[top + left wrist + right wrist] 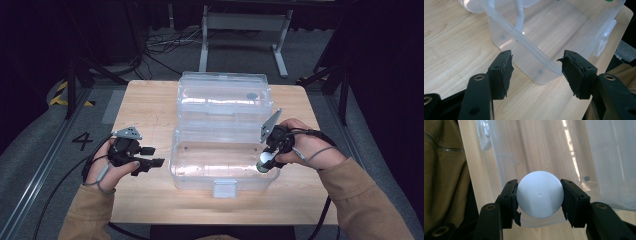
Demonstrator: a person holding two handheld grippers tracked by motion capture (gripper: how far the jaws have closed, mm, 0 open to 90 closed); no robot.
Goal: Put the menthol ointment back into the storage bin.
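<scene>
Right gripper view: right gripper (539,198) pinches a white ball (540,194) across its widest part (likely light, smooth, slip-prone) over the clear box (499,162); left gripper (536,72) fingers spread.

tan sleeves (357,192), blk claws (145,159), prob. grey cables (102,172)

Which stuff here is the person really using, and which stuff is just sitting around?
Being used:
- white ball, held in the right gripper
- clear plastic box, open, with the ball held over it
- left gripper, jaws apart, holding nothing, beside the box

Just sitting around:
- cables on the floor
- metal stand behind the table
</scene>
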